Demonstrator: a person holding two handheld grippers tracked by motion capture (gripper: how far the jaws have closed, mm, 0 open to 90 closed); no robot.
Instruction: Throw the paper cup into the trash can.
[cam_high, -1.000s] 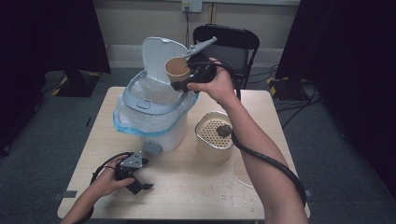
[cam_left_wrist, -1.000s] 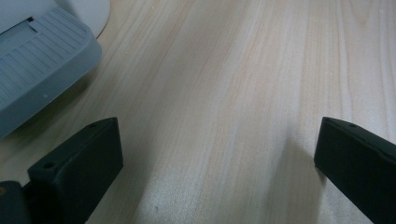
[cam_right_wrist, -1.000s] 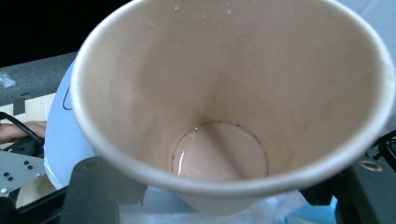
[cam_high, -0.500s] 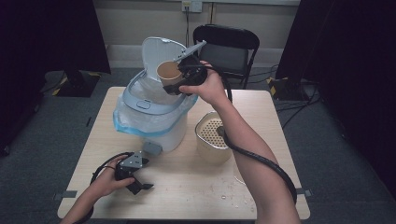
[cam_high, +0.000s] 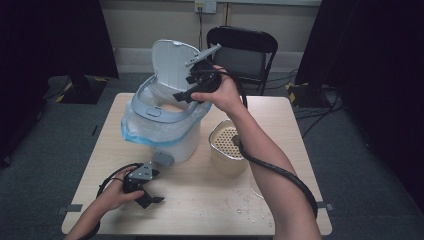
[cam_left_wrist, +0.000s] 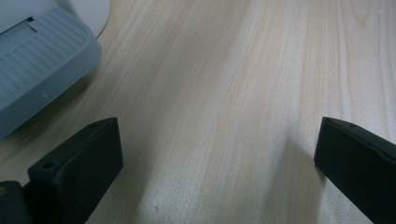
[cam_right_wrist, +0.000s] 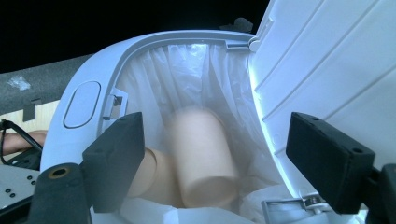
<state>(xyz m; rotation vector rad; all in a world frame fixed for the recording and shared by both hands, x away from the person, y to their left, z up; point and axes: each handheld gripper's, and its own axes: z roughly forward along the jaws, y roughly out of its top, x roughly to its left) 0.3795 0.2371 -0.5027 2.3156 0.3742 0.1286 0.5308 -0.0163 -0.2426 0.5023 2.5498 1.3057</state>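
On the left, the left gripper (cam_high: 150, 196) is resting on the table (cam_high: 210, 200) near the front edge, its jaws spread wide with nothing between them; the person's left hand (cam_high: 112, 192) is lying low and relaxed around it, just in front of the bin's grey pedal (cam_left_wrist: 39, 65). In the middle, the step in hand is dropping a paper cup (cam_right_wrist: 203, 158) into the open bin (cam_high: 165, 130): the cup is blurred, lying in the white liner beside another cup (cam_right_wrist: 152, 172) already at the bottom. The right gripper (cam_high: 192, 90) is hanging over the bin's mouth, jaws parted and released, the right forearm (cam_high: 260, 150) stretching forward and up, wrist bent down. To the right, a perforated tan container (cam_high: 227, 147) is standing on the table. The next move probably calls for lifting the right gripper clear of the raised lid (cam_high: 172, 60).
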